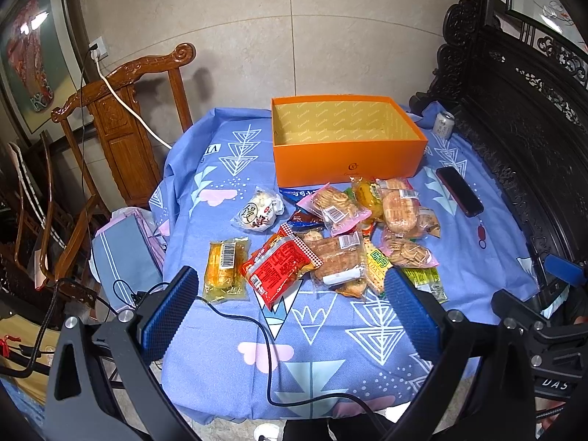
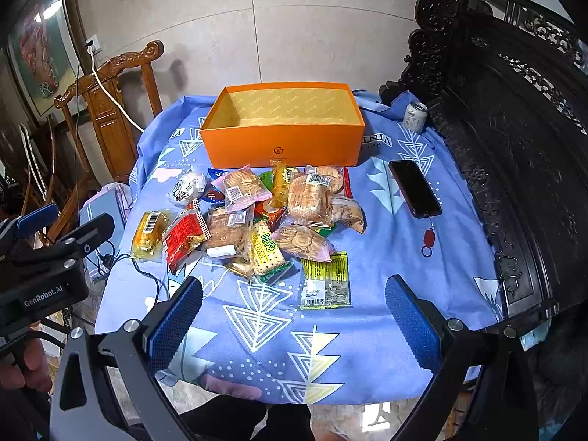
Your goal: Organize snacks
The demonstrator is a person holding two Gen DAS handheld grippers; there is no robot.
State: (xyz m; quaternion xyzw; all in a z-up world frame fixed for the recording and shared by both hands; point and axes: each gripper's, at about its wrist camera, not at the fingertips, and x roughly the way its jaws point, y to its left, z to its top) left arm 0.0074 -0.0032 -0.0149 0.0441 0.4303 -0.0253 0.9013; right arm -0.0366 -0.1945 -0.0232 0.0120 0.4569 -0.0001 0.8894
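An open orange box [image 1: 349, 158] [image 2: 283, 139] stands empty at the back of the table. In front of it lies a heap of several snack packets: a red packet [image 1: 279, 272] [image 2: 182, 239], a yellow corn packet [image 1: 225, 270] [image 2: 149, 233], a white bun packet [image 1: 259, 211] [image 2: 187, 187], biscuit bags [image 1: 398, 207] [image 2: 308, 200] and a green-yellow packet [image 2: 325, 281]. My left gripper [image 1: 290, 316] hovers open above the table's near side, short of the red packet. My right gripper [image 2: 294, 325] is open too, just short of the green-yellow packet. Neither holds anything.
A blue patterned cloth [image 1: 330, 349] covers the table. A black phone [image 1: 459, 191] [image 2: 414, 187] with a red tag and a drink can [image 1: 444, 123] [image 2: 415, 115] lie at the right. A black cable [image 1: 268, 345] crosses the cloth. A wooden chair [image 1: 121, 121] stands left, dark carved furniture [image 2: 514, 147] right.
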